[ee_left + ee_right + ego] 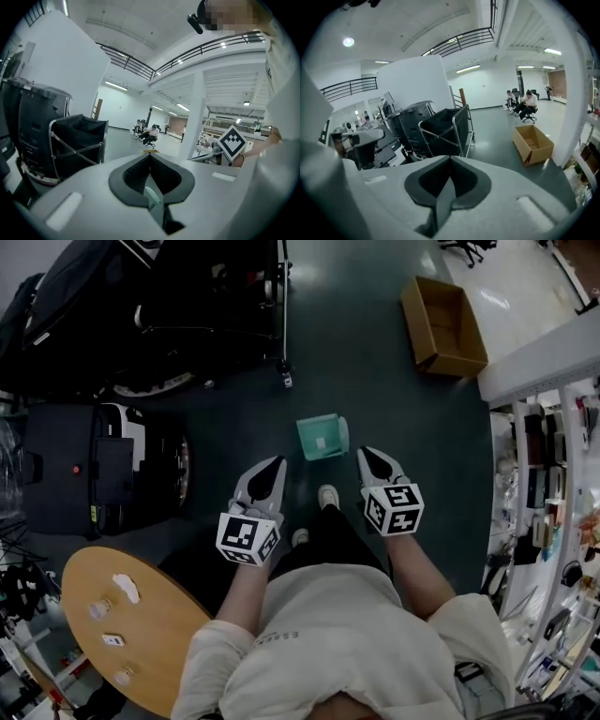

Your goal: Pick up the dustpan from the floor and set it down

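Observation:
A teal dustpan (320,437) lies on the dark floor, just ahead of the person's shoes (327,495). Both grippers are held up above the floor, away from it. My left gripper (277,461) is to the dustpan's lower left, its jaws drawn together to a point with nothing between them. My right gripper (364,453) is to its lower right, also shut and empty. In the left gripper view the jaws (150,155) meet and point out across the hall. The right gripper's jaws (450,158) meet likewise, aimed at the black carts. Neither gripper view shows the dustpan.
An open cardboard box (442,326) (533,143) stands on the floor at the far right. Black fabric carts (187,306) (445,129) fill the far left. A round wooden table (122,634) is at the near left, and shelves (544,521) line the right.

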`<state>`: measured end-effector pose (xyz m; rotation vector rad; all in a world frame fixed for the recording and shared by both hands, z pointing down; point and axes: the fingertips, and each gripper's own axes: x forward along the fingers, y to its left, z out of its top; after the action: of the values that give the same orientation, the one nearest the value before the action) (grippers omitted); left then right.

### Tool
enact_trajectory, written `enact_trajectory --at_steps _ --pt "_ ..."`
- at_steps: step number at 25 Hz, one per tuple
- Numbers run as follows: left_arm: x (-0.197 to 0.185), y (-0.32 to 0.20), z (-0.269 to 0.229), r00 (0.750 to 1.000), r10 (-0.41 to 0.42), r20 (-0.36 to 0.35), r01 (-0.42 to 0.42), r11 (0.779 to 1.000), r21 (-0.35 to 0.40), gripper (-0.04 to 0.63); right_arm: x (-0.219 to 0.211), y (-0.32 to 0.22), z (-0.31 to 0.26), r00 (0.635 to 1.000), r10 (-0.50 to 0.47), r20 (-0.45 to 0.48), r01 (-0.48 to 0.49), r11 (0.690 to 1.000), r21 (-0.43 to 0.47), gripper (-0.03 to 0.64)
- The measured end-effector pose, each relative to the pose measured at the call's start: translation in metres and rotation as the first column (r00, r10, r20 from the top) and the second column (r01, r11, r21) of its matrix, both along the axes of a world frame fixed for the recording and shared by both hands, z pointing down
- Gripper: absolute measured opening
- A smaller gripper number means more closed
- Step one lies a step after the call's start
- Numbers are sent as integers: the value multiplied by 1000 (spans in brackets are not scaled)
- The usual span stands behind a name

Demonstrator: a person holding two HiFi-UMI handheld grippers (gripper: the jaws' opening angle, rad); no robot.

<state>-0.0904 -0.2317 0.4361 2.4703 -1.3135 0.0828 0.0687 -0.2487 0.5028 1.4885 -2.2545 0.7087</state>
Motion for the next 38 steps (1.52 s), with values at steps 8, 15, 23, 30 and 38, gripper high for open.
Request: enact_trajectory --at_steps 8,15,23,30,38 --pt "15 96 -27 994 104 -24 -103 994 43 17 1 102 -40 996 39 -81 -32 996 86 -9" --pt "31 187 -42 994 103 -21 -101 990 96 17 15 189 -60 998 18 -63 -7 986 169 -9" --pt "57 315 -41 999 -2 51 -3 995 101 17 48 318 -68 998 -59 -25 63 971 229 -9" --pt "90 427 -44 999 -37 36 33 993 110 17 75 419 -73 990 -133 -48 140 961 237 -9" --pt "96 484 -59 1000 -17 16 14 986 168 17 89 482 -80 993 -116 -25 118 961 251 -9"
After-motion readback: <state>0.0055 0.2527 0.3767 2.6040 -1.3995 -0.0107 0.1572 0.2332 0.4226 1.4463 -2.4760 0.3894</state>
